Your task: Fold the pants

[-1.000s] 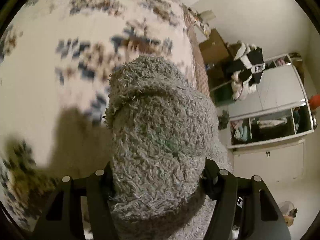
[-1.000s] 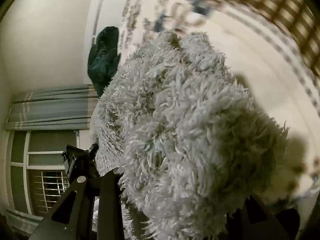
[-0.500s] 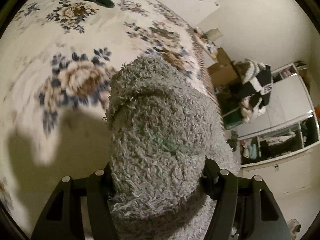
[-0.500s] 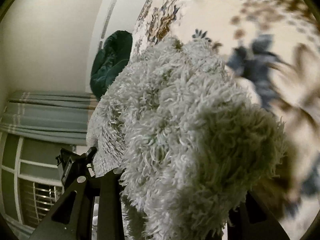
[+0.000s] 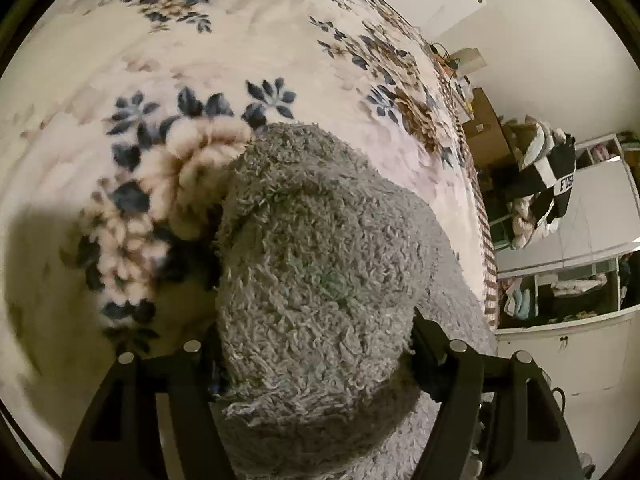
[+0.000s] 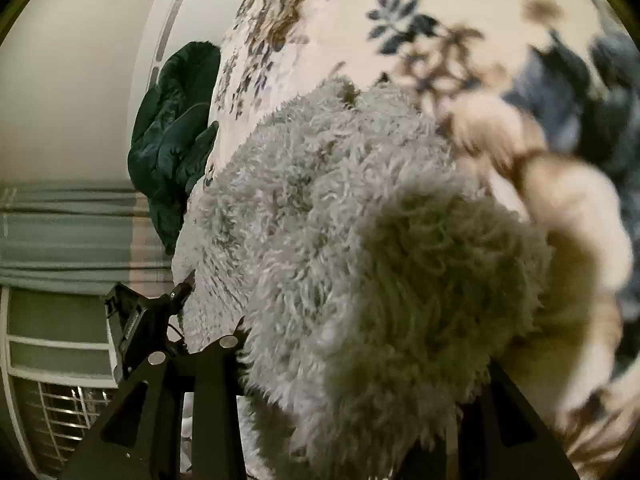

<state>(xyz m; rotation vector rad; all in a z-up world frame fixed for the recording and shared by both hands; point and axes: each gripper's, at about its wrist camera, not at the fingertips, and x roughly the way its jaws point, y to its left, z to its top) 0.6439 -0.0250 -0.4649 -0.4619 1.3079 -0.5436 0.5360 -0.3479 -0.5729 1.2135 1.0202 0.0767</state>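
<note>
Two bunches of fluffy grey pants (image 5: 320,280) are clamped, one in the left gripper (image 5: 312,344) and one in the right gripper (image 6: 360,344), jaws just loosening, fabric carried low over the floral blanket (image 5: 120,60) toward twelve o'clock, seemingly for a fold.

Pants (image 5: 320,272) were shaggy grey fleece; bedspread (image 5: 280,32) soft plush floral cloth; gripper fingers (image 5: 192,420) matt black plastic

Grey fleece pants (image 6: 360,264), bunched, are clamped between the black fingers (image 6: 216,392) of the right hand-held gripper (image 6: 348,380), its jaws just widened slightly. Floral bedspread (image 6: 340,28) is seen behind; dark green garment (image 6: 172,148) at far edge.
</note>
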